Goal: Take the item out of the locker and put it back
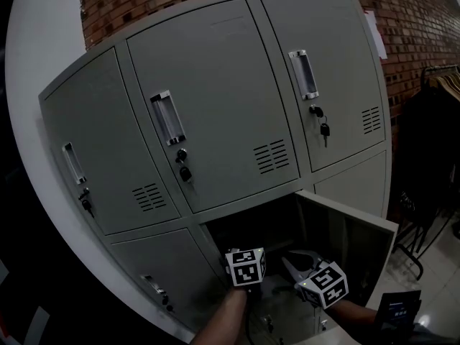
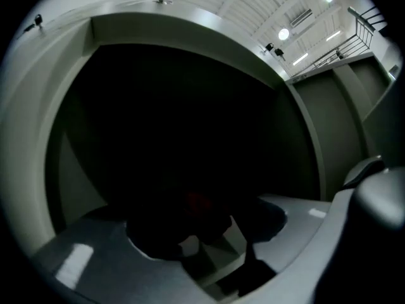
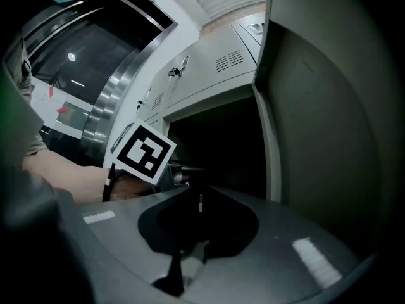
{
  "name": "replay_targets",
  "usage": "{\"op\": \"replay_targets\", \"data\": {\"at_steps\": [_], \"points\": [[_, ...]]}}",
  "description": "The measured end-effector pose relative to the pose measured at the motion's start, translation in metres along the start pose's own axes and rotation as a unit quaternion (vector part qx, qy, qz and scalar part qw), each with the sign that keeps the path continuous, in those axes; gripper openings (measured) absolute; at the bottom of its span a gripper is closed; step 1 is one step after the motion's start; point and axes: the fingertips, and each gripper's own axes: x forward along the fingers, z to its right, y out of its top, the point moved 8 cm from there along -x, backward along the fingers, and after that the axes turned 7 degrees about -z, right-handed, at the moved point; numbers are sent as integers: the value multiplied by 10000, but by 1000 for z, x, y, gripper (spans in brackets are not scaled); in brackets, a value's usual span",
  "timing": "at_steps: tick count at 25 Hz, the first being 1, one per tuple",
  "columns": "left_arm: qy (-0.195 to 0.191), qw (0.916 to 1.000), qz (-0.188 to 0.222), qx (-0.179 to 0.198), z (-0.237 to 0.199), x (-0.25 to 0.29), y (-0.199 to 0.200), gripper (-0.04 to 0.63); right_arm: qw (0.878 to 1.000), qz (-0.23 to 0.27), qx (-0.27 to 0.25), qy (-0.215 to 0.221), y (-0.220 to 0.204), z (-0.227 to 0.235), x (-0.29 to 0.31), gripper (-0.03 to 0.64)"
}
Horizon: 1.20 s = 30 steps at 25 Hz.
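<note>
left gripper (image 1: 245,266): reaching into open locker (image 1: 251,204) compartment, jaws apart
item (image 2: 199,201): faint reddish shape in the dark compartment, ahead of left jaws
right gripper (image 3: 193,192): jaws together, empty, beside door (image 1: 348,239)

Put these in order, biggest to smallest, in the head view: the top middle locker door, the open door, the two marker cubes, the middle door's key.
1. top middle locker door
2. open door
3. left marker cube and right marker cube: about alike, can't rank them
4. middle door's key
</note>
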Motion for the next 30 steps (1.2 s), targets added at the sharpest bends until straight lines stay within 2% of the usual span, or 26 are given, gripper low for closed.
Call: {"op": "replay_targets", "data": {"at_steps": [3, 9, 13, 16, 21, 26, 30], "points": [[86, 9996, -225, 152, -3, 16, 1, 278, 10000, -34, 37, 6, -3, 3, -1, 8], [139, 9959, -867, 197, -8, 41, -2, 324, 10000, -43, 74, 33, -6, 6, -3, 8], [181, 9889, -1413, 434, -7, 53, -5, 320, 9999, -28, 96, 23, -6, 8, -5, 8], [343, 9841, -1643, 578, -8, 59, -7, 257, 9999, -21, 109, 30, -5, 8, -7, 8], [645, 9829, -1573, 714, -9, 56, -7, 135, 9999, -13, 122, 4, -5, 8, -11, 8], [696, 9866, -1293, 712, -9, 49, -5, 112, 9999, -24, 133, -51, -6, 11, -12, 8], [721, 9914, -937, 565, -14, 40, -5, 106, 9999, -18, 154, -69, -4, 10, -14, 6]]}}
